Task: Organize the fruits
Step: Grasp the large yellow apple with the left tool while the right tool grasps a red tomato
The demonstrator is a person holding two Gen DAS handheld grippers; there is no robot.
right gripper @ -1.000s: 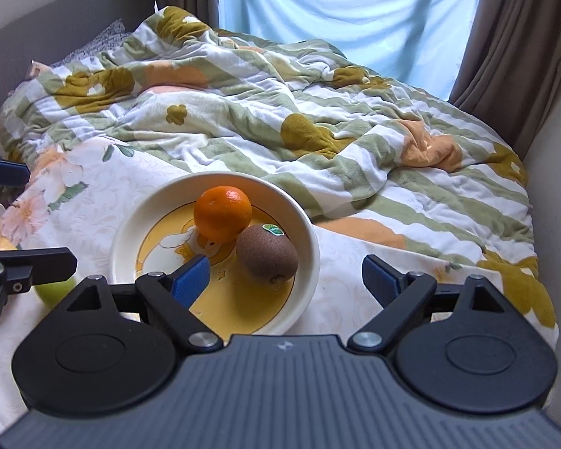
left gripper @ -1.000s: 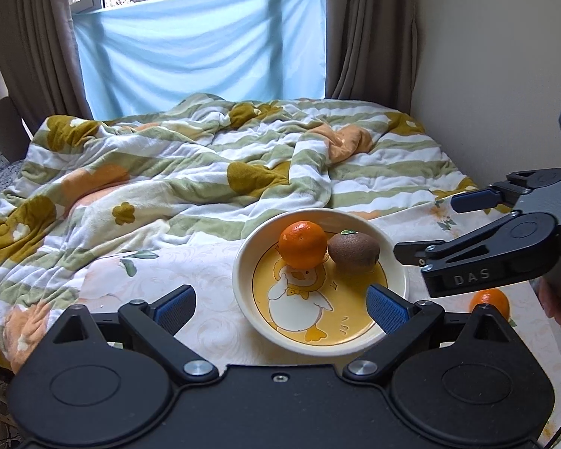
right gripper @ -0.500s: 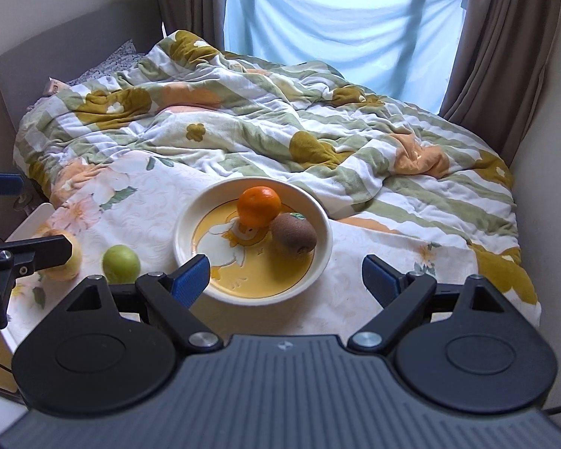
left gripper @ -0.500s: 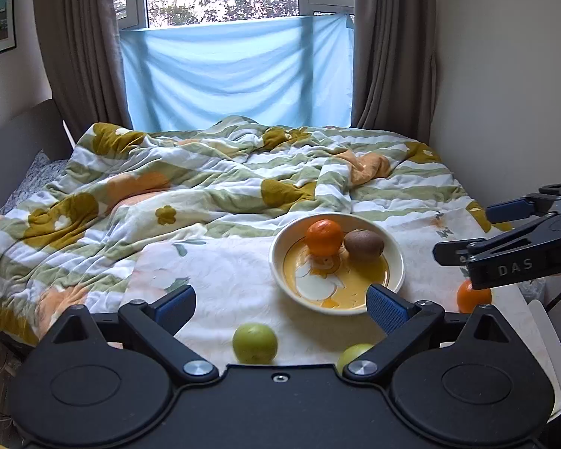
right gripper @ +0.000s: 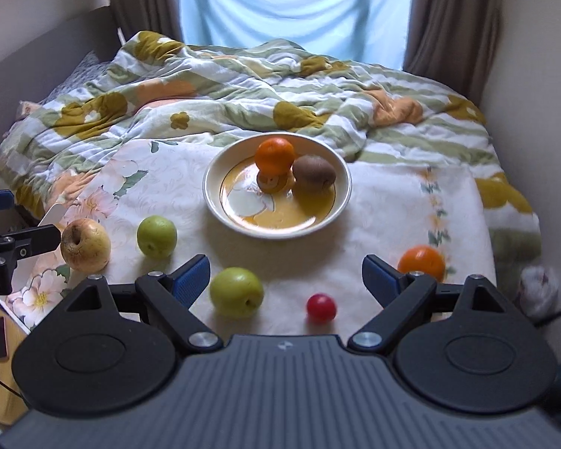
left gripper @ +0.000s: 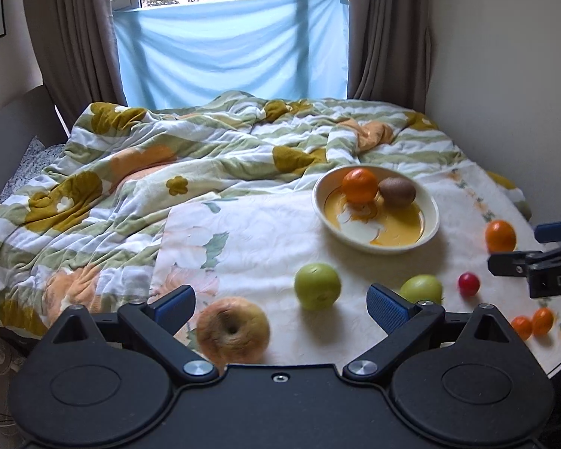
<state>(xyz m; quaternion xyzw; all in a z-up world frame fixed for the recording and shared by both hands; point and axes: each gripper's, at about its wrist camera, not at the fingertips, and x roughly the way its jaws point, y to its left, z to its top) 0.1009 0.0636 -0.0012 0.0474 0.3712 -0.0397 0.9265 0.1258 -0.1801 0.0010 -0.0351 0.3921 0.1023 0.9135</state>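
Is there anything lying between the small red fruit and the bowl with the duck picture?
No. In the right wrist view, only bare flowered cloth lies between the red fruit and the bowl. The green apple sits off to the side.

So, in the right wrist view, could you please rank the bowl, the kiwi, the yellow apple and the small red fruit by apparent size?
1. Bowl, clearly the largest.
2. Yellow apple.
3. Kiwi, which looks a little smaller than the apple; it lies farther from the camera, so this order is unsure.
4. Small red fruit, the smallest though nearest.
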